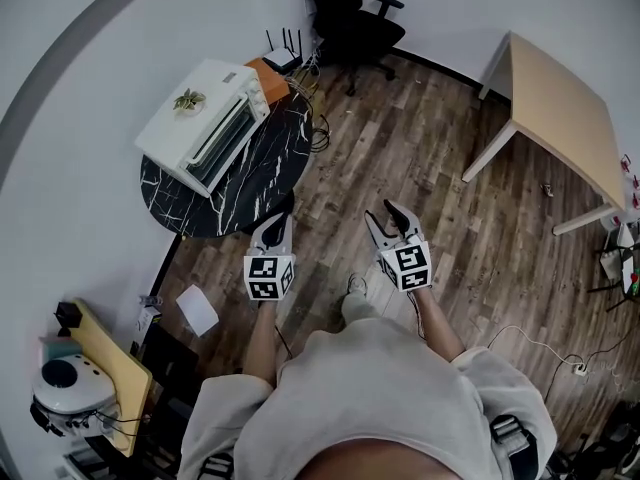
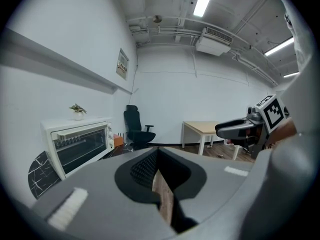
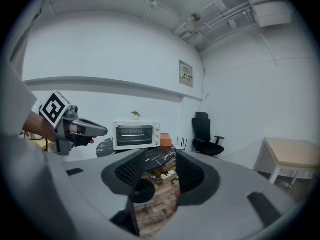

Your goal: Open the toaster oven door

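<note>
The white toaster oven stands with its glass door closed on a round black marble table, well ahead of both grippers. It also shows in the left gripper view as the toaster oven and in the right gripper view as the toaster oven. My left gripper hovers over the floor near the table's front edge, jaws shut with nothing between them. To its right, my right gripper is open and empty. Neither touches the oven.
A small potted plant sits on top of the oven. Behind it are an orange box and a router. A black office chair stands at the back, a wooden table at the right. Cables trail beside the round table.
</note>
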Available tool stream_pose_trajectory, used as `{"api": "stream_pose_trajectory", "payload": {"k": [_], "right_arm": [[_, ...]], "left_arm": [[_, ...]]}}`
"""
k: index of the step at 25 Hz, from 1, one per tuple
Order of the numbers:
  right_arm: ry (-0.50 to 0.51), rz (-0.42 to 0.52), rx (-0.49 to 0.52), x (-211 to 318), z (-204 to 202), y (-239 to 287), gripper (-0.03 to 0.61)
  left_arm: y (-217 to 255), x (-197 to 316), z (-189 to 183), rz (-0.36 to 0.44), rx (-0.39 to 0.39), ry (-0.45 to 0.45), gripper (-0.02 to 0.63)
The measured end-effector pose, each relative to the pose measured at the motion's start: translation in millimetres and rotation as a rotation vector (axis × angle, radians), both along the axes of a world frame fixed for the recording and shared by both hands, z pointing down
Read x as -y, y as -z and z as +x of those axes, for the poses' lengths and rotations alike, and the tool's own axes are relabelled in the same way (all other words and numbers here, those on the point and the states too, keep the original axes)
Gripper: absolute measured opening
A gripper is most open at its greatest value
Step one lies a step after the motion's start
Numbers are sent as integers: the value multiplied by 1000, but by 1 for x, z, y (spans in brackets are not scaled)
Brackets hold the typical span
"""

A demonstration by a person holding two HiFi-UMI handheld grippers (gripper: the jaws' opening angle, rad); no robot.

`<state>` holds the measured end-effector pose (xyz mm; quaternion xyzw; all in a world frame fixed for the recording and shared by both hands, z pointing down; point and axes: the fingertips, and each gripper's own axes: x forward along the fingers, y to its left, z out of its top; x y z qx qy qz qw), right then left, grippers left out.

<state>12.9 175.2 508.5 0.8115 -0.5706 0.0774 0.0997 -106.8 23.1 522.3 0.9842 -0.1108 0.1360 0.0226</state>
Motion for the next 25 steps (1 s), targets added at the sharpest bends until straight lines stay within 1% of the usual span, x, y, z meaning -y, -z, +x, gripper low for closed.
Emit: {"api": "stream_pose_trajectory", "payload": {"k": [8, 13, 17, 25], "right_arm": [[20, 11, -6, 29, 87, 11, 184], [31, 11, 1, 39, 126, 8, 184], [42, 11, 7, 46, 144, 6, 184], [34, 3, 21, 52, 166, -1, 184]], "left_arm": [[10, 30, 84, 7, -5, 31, 11], [12, 38, 125, 9, -8, 43, 11], [9, 43, 144, 11, 3, 47, 11], [4, 50, 166, 2, 13, 43, 11]]}}
